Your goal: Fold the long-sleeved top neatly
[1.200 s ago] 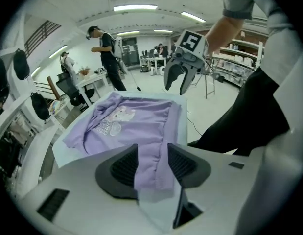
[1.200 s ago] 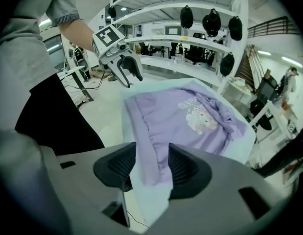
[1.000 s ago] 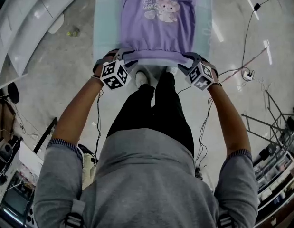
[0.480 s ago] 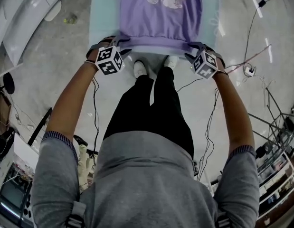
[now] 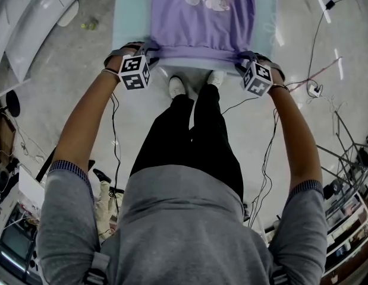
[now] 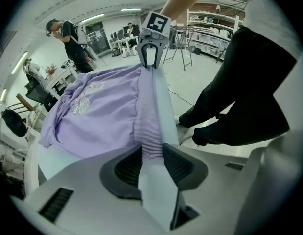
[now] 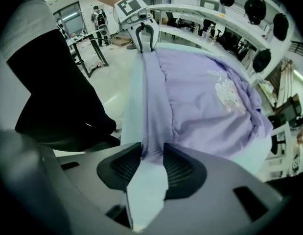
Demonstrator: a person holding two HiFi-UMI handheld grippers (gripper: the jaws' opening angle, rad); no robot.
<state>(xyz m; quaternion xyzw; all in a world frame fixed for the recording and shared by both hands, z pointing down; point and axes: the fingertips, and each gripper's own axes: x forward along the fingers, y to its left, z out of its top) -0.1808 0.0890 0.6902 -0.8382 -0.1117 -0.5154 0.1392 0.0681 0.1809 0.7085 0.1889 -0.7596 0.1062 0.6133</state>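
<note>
A purple long-sleeved top (image 5: pixel 201 22) with a cartoon print lies flat on a pale table (image 5: pixel 127 16). Its ribbed hem (image 6: pixel 150 116) runs along the near table edge. My left gripper (image 5: pixel 149 55) sits at the hem's left corner and my right gripper (image 5: pixel 240 61) at the right corner. In the left gripper view the hem fills the gap of the left gripper (image 6: pixel 152 155), whose jaws have just been closing and press on it. The right gripper (image 7: pixel 153 155) has likewise been closing, and its pads pinch the hem (image 7: pixel 153 126).
The person's legs and white shoes (image 5: pixel 178 88) stand right at the table's near edge. Cables (image 5: pixel 317 40) trail over the floor on the right, with metal racks (image 5: pixel 350 206) farther right. A standing person (image 6: pixel 73 38) and desks are in the background.
Both grippers have moved a little away from the body and slightly apart, down onto the hem corners. The hem now lies stretched straight between them.
</note>
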